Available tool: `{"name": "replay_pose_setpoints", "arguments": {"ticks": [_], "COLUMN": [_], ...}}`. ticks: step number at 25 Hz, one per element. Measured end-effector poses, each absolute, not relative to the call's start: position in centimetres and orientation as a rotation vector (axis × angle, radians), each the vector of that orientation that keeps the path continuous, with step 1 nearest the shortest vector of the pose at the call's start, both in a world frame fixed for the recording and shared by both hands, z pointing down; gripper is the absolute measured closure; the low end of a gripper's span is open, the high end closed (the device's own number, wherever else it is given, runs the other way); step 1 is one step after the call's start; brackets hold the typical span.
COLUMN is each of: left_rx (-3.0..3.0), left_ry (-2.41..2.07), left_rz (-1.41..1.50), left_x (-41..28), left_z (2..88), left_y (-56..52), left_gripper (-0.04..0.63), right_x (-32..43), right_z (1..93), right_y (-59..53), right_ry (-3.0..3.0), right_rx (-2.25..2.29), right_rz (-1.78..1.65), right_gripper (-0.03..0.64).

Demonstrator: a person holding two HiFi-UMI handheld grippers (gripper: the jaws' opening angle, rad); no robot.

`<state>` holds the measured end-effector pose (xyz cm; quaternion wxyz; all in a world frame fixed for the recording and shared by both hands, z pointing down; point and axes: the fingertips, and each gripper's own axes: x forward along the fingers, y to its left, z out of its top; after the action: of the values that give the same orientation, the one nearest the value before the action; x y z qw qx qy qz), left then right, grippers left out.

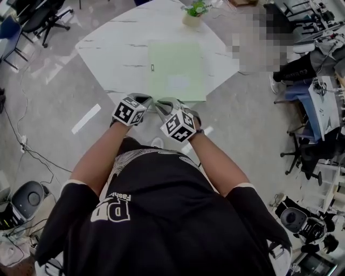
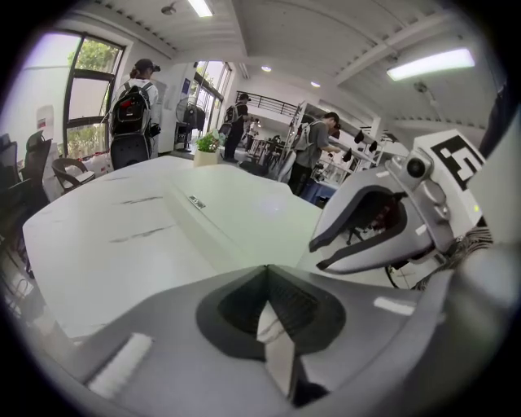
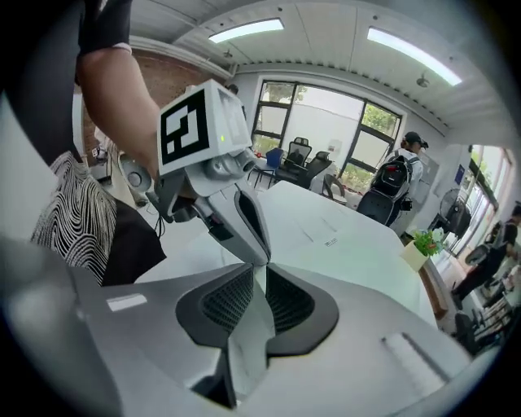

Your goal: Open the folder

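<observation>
though the folder (image 1: 177,70) lies shut at twelve o'clock, left gripper (image 1: 143,101) and right gripper (image 1: 163,104) hang closed and empty; opening not yet begun.

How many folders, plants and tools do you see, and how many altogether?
folder: 1
plant: 1
tools: 2 (left tool, right tool)
total: 4

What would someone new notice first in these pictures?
First, the pale green folder, lying flat and closed on the white table, with a small potted plant at the table's far edge. Then the left gripper and right gripper, side by side at the folder's near edge, both shut with nothing between their jaws.
</observation>
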<state>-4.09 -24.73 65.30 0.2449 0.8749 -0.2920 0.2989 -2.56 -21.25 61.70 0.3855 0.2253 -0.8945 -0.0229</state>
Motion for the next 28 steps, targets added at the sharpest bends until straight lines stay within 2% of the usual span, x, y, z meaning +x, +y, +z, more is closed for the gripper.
{"name": "replay_pose_setpoints", "arguments": {"ticks": [18, 28], "left_rx": [2.396, 2.405], "left_ry": [-0.756, -0.735], "left_rz": [0.827, 0.837], "left_x": [-4.2, -4.3], "left_z": [65.4, 65.4], "left_y": [-24.7, -24.7], "left_gripper": [0.545, 0.545], "right_x": [-3.5, -3.6], "right_z": [65.3, 64.9], "right_y": [-22.1, -22.6], "right_ry": [-1.995, -1.959], "right_rx": [0.429, 0.426], "right_rz": [-0.488, -0.55], "right_gripper": [0.574, 0.535]}}
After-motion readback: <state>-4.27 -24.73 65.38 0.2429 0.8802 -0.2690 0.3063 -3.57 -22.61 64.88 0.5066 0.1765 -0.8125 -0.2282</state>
